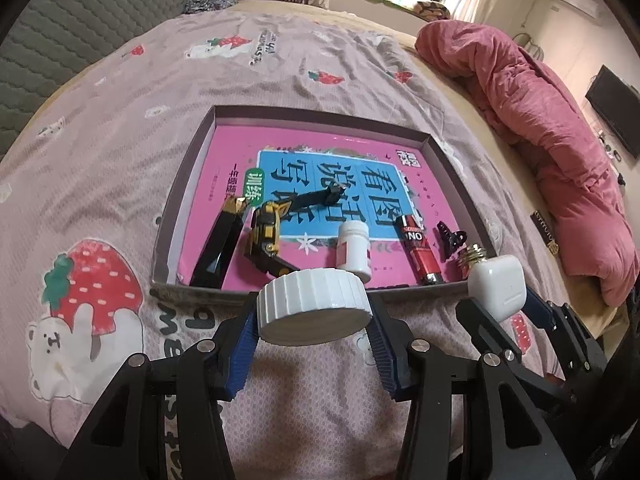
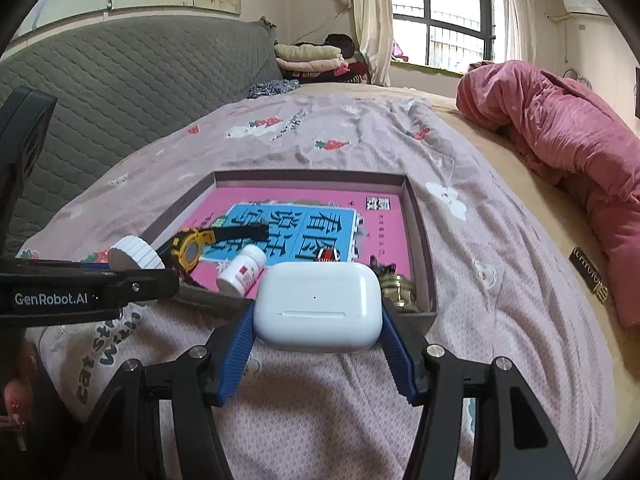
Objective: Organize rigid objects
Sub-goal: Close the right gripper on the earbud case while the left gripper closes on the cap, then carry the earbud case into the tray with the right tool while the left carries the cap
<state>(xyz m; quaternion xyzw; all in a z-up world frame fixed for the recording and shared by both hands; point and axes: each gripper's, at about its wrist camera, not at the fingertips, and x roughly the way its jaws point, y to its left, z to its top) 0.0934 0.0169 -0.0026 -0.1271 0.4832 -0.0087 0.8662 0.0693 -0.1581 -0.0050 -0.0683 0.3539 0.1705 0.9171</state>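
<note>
My left gripper (image 1: 314, 330) is shut on a white ribbed round lid (image 1: 312, 306), held above the bed in front of the shallow box (image 1: 180, 200). My right gripper (image 2: 318, 340) is shut on a white earbud case (image 2: 318, 306), also seen as the earbud case (image 1: 498, 286) in the left wrist view. Inside the box, on a pink book (image 1: 352, 168), lie a black slim box (image 1: 218, 246), a yellow toy excavator (image 1: 272, 236), a white pill bottle (image 1: 354, 250), a red battery (image 1: 418, 248), a black hair clip (image 1: 450, 238) and a gold-threaded piece (image 1: 474, 256).
The box rests on a pink strawberry-print sheet (image 1: 120, 140). A rolled pink quilt (image 1: 552, 128) lies along the right side. A grey quilted headboard (image 2: 120, 92) stands at the left, folded clothes (image 2: 312, 60) at the far end, and a black tag (image 2: 590, 274) sits right of the box.
</note>
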